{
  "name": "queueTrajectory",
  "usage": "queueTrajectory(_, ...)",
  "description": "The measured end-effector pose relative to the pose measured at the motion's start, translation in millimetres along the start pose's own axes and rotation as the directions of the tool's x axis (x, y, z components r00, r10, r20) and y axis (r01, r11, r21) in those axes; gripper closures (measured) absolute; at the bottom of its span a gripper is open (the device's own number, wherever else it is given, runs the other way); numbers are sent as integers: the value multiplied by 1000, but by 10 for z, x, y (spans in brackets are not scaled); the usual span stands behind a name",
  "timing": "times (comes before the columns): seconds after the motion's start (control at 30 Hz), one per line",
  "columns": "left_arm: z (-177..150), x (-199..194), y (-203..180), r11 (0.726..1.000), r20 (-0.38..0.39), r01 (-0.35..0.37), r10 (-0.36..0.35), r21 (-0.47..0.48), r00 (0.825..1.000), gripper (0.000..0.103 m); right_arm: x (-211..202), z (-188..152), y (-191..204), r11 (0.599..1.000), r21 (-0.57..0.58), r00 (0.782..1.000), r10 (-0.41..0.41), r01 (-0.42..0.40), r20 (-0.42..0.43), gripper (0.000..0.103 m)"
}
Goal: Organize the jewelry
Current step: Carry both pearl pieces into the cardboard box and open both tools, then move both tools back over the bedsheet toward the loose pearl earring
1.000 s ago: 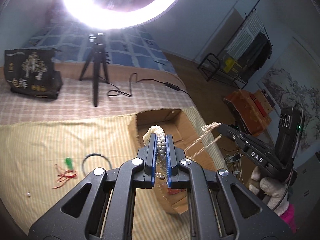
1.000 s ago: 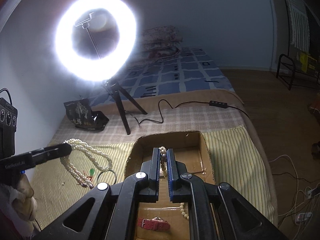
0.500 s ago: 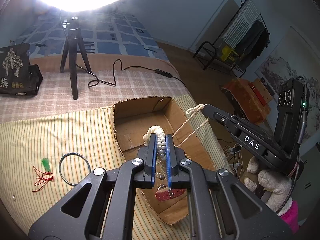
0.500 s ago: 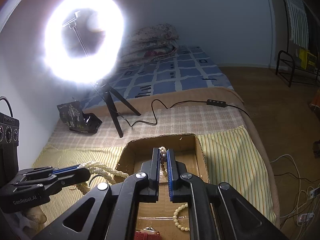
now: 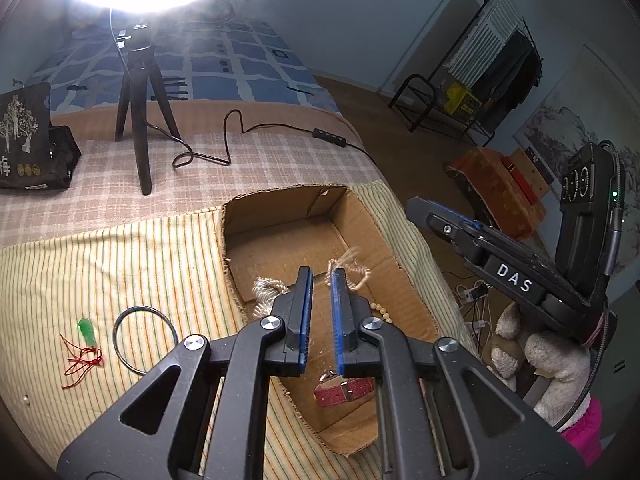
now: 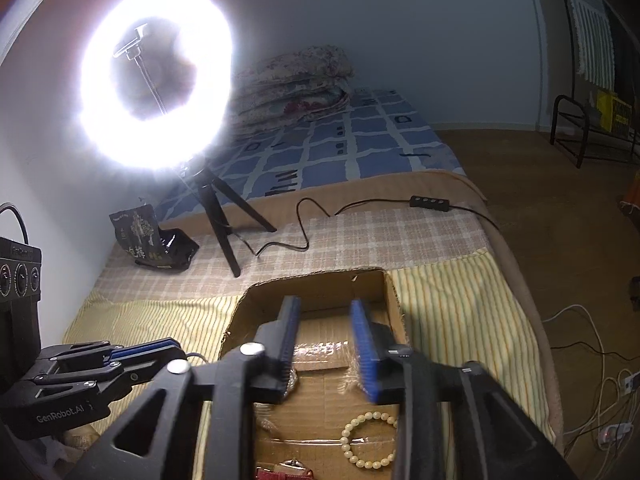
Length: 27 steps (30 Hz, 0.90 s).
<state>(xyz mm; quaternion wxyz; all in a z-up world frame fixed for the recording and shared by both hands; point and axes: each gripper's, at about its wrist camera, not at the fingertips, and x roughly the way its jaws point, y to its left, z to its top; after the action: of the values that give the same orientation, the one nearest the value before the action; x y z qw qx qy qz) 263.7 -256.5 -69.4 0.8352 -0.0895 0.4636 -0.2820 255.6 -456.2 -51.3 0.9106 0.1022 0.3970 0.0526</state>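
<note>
Left wrist: cardboard box (image 5: 372, 220) holds pearl necklace (image 5: 266, 290), red watch (image 5: 344, 390); both grippers' fingers just parted, empty.

The bed (image 5: 304, 168) carries a yellow striped cloth (image 5: 100, 264) over its checked cover. Directly beyond the fingers (image 5: 302, 300) an open cardboard box (image 5: 404, 280) sits on the cloth. Left of the fingers lie a thin ring (image 5: 144, 340) and a green charm on red cord (image 5: 86, 344). Farther off stand a tripod (image 5: 140, 120) and a black bag (image 5: 28, 140).
</note>
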Motion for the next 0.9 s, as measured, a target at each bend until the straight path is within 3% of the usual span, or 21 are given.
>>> queueTrajectory(0.03, -4, -8, 3, 1000, 3, -7, 7, 2, 1000, 83, -3, 3, -5, 1000, 3, 1000, -10, 10, 1, 67)
queueTrajectory(0.07, -8, -10, 11, 1000, 3, -14, 14, 3, 1000, 79, -3, 6, -15, 1000, 7, 1000, -12, 12, 1, 58)
queueTrajectory(0.1, -10, -7, 20, 1000, 2, -17, 17, 2, 1000, 79, -9, 6, -26, 1000, 16, 1000, -17, 17, 5, 46)
queueTrajectory(0.2, -18, -7, 51, 1000, -5, -29, 29, 1, 1000, 78, -33, 11, -51, 999, 36, 999, -37, 36, 22, 27)
queueTrajectory(0.33, -21, -52, 73, 999, 8, -54, 54, 8, 999, 53, -57, 27, -49, 996, 39, 996, -84, 83, 34, 12)
queueTrajectory(0.47, -21, -96, 116, 998, 12, -65, 65, 0, 998, 45, -97, 44, -43, 993, 39, 992, -117, 115, 50, 0)
queueTrajectory(0.63, -36, -164, 170, 996, 17, -91, 91, 4, 996, 38, -148, 48, -12, 989, 35, 988, -144, 142, 59, 0)
queueTrajectory(0.9, -84, -432, 290, 993, 46, -120, 119, 18, 992, 37, -273, 32, 107, 989, 18, 986, -151, 150, 71, 0)
